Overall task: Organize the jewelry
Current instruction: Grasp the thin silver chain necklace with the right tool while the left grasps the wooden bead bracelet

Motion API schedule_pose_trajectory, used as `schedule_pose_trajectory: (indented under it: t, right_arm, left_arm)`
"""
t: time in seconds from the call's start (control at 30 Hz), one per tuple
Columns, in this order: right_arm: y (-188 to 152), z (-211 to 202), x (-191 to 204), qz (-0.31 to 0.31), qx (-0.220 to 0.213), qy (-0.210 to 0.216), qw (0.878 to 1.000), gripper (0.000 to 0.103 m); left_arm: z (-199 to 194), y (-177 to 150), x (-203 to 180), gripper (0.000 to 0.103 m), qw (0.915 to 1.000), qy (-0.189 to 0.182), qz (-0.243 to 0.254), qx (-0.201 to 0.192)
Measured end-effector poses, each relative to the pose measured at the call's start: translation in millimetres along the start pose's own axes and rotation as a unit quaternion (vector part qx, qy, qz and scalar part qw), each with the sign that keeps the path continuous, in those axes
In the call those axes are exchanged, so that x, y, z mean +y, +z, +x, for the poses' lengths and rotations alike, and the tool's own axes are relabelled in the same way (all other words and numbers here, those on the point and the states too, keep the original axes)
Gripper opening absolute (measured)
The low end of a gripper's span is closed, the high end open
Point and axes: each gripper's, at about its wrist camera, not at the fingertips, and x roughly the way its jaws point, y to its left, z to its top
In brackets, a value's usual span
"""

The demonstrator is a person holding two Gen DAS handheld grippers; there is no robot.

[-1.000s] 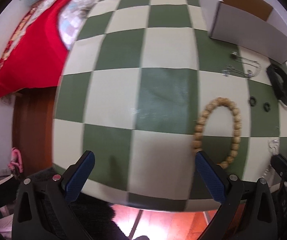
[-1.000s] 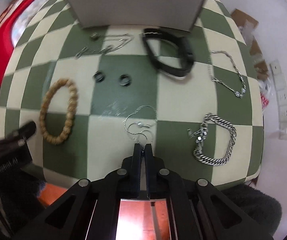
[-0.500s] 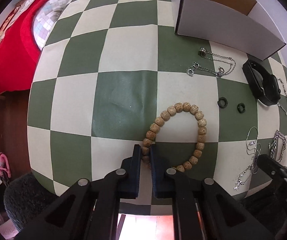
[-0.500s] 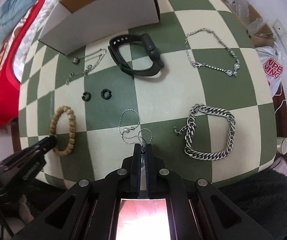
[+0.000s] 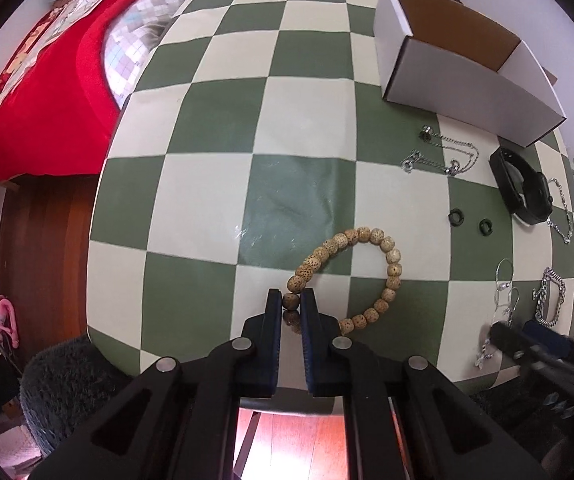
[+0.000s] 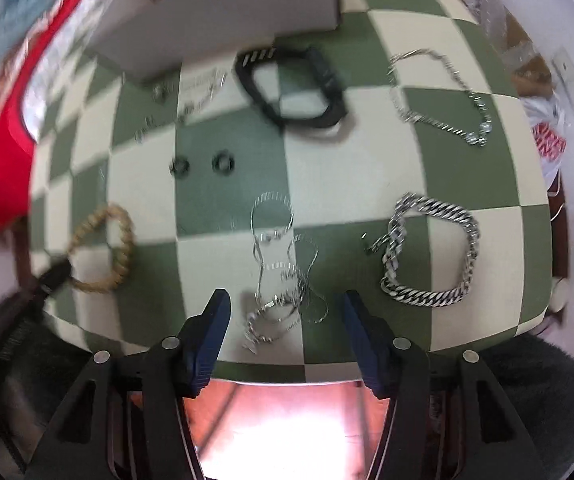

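At the near table edge, left gripper (image 5: 291,307) is clamped on the nearest beads of the wooden bead bracelet (image 5: 389,276), whose loop lies flat on the green-and-cream checkered table (image 5: 215,128). Right gripper (image 6: 285,312) is spread wide, holding nothing, jaws either side of the thin silver chain (image 6: 283,276), which lies tangled near the table edge; that view is motion-blurred. Just right of it, chunky silver curb bracelet (image 6: 431,256). Further back, two small black rings (image 5: 470,222) side by side. Beyond them, black watch band (image 6: 293,86), with a fine silver chain (image 5: 441,158) left and a beaded silver chain (image 6: 441,96) right. Farthest, open white cardboard box (image 5: 463,76); inside not visible. Red blanket (image 5: 43,92) off the table's left.
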Motion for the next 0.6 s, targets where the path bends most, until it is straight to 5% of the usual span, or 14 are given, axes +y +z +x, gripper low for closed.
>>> schedule_pose_trajectory:
  t: [0.1, 0.2, 0.37, 0.6]
  right_arm:
    - [-9, 6, 24, -0.053, -0.014, -0.073, 0.996, 0.052]
    - [-16, 5, 42, -0.086, -0.032, -0.092, 0.992, 0.006]
    - [-15, -6, 33, -0.046, -0.042, -0.047, 0.997, 0.005]
    - [-9, -73, 16, -0.017, -0.093, 0.015, 0.995, 0.005]
  left_arm:
    - [2, -3, 1, 0.006, 1.0, 0.0, -0.003, 0.005]
    - [2, -8, 0, 0.006, 1.0, 0.001, -0.003, 0.005]
    - [-10, -13, 0, 0.006, 1.0, -0.007, -0.006, 0.0]
    - [-54, -4, -11, 0.006, 0.9989, -0.027, 0.006, -0.039]
